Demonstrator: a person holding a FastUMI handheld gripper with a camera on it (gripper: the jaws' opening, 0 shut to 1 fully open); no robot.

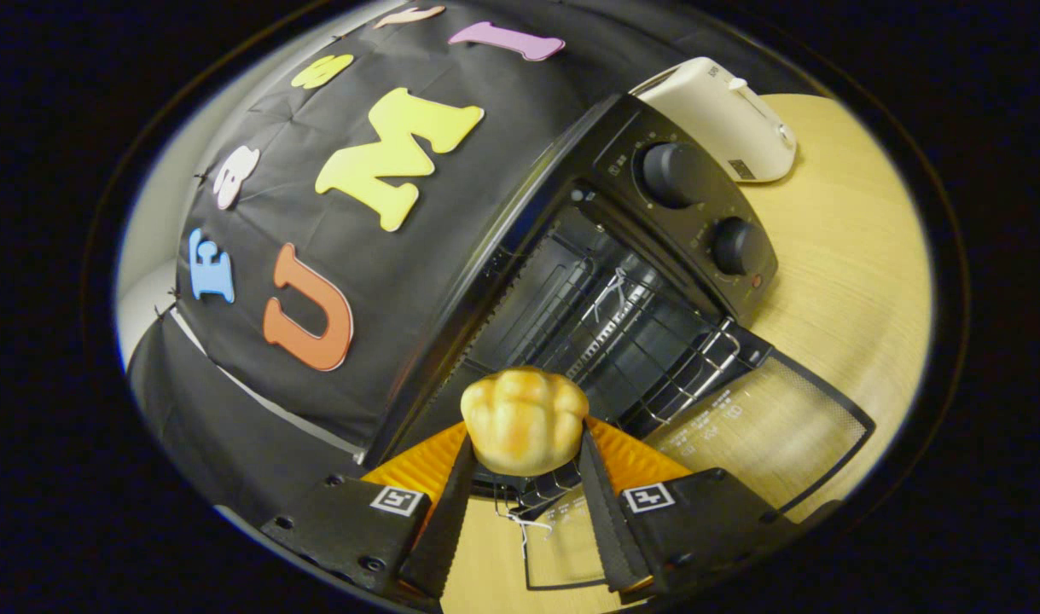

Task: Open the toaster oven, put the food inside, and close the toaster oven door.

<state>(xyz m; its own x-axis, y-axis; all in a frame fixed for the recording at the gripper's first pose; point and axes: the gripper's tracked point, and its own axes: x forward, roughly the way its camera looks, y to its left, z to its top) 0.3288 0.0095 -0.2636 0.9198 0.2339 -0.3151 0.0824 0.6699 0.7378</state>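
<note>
Gripping bread roll [524, 419], gripper [522, 465] fingers pressed on both sides, toaster oven [656, 256] open

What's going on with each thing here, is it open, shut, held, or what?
Toaster oven: open.
Oven door: folded down flat over the table.
Wire rack: inside the oven, bare.
Bread roll: clamped between both fingers, just before the oven's mouth.
Hand-held gripper: shut on the roll.
White toaster: standing behind the oven.

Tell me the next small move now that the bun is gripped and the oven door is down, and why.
Probably ease the bun forward over the wire rack. The gripper is shut on it, both fingers pressing its sides, the door lies open flat, and the bun sits just at the toaster oven mouth, not yet inside.
</note>
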